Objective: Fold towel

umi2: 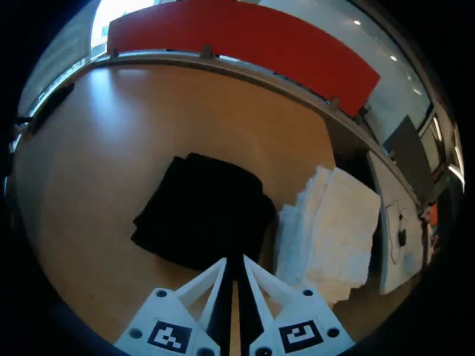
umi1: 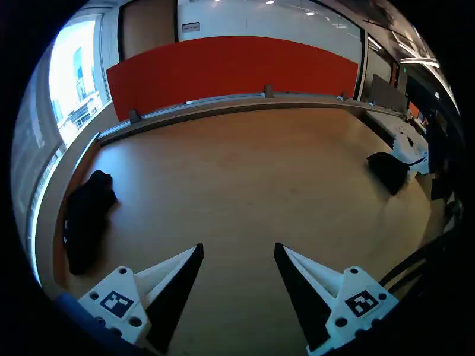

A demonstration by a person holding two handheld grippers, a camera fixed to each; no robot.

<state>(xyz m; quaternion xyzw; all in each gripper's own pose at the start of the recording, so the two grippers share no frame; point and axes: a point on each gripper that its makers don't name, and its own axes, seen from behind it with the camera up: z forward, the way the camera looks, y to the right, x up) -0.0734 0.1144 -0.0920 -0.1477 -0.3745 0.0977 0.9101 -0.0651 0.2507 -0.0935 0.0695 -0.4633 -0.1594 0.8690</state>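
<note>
Wooden table (umi2: pixel 89 148) bears a black towel (umi2: pixel 202 207) at centre, with white towels (umi2: pixel 332 237) at 4 o'clock. The right gripper (umi2: pixel 234 264) is pressed together at the black towel's near edge. The left gripper (umi1: pixel 238 249) is spread wide over wood.

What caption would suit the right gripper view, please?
Shut right gripper at the edge of a dark towel, white stack beside it.
</note>
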